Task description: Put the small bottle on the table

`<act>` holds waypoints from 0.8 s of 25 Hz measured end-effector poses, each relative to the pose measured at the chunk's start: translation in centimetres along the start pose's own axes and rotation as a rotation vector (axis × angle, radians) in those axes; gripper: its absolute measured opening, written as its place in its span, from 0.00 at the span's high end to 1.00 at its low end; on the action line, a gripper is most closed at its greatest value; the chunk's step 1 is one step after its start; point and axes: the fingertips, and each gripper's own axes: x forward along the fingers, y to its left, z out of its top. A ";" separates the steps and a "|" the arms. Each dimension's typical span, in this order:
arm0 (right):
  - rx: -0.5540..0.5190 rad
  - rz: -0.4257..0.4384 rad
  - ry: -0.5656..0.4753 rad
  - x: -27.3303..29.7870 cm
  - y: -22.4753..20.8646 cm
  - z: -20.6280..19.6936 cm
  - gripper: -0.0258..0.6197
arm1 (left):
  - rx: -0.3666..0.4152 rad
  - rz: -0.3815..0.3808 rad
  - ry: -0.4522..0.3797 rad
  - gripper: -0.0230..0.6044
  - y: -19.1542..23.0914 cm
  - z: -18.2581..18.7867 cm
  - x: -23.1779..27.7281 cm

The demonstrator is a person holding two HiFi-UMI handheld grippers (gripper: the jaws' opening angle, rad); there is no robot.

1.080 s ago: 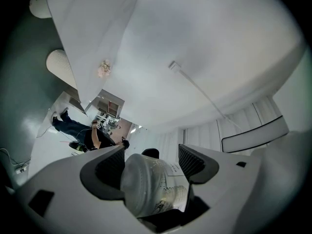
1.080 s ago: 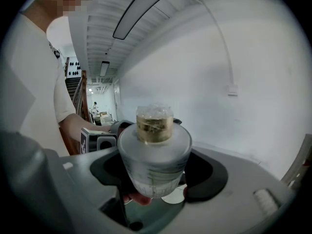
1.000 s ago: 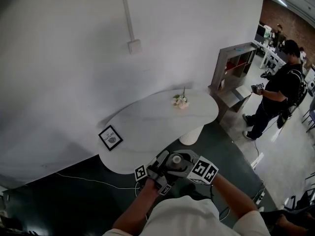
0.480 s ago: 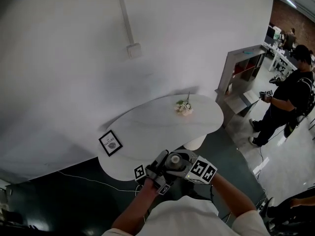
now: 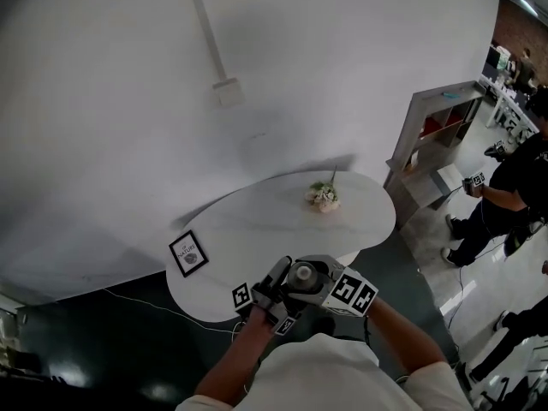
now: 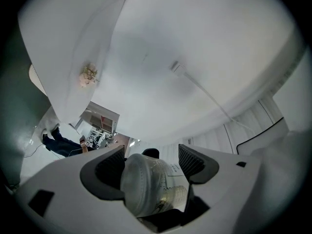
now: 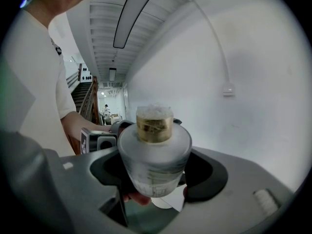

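Observation:
The small frosted bottle (image 5: pixel 301 274) with a gold cap stands upright in the head view, held over the near edge of the white oval table (image 5: pixel 257 229). My right gripper (image 5: pixel 318 282) is shut on its body (image 7: pixel 155 162) from the right, with a jaw on each side. My left gripper (image 5: pixel 282 282) comes from the left and points steeply up. The bottle (image 6: pixel 148 184) fills the gap between its jaws and looks gripped. A fingertip shows under the bottle in the right gripper view.
On the table a small bunch of flowers (image 5: pixel 323 196) stands at the far side and a framed picture (image 5: pixel 187 253) at the near left. A grey shelf unit (image 5: pixel 437 118) and a person in black (image 5: pixel 505 195) are at the right. A cable (image 5: pixel 137 302) runs over the dark floor.
Both grippers, with the bottle between them, have come closer to the table, whose near edge now lies right under them. The grip looks the same.

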 end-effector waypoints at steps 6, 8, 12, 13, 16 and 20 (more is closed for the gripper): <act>-0.008 0.040 0.009 -1.1 -4.0 -1.3 0.43 | 0.033 0.010 -0.024 0.43 4.2 1.7 0.5; -0.009 0.048 0.010 -1.4 -5.1 -1.8 0.43 | 0.041 0.015 -0.031 0.43 5.4 2.1 0.6; -0.012 0.064 0.017 -2.2 -7.4 -2.4 0.43 | 0.048 0.017 -0.041 0.43 7.7 3.0 0.9; -0.012 0.068 0.021 -2.2 -7.9 -2.6 0.43 | 0.049 0.019 -0.045 0.43 8.2 3.3 0.9; -0.010 0.082 0.031 -2.2 -8.9 -3.1 0.43 | 0.049 0.031 -0.054 0.43 9.3 4.0 0.8; 0.004 0.099 0.038 -1.3 -9.8 -3.7 0.43 | 0.053 0.056 -0.067 0.43 9.9 5.2 0.3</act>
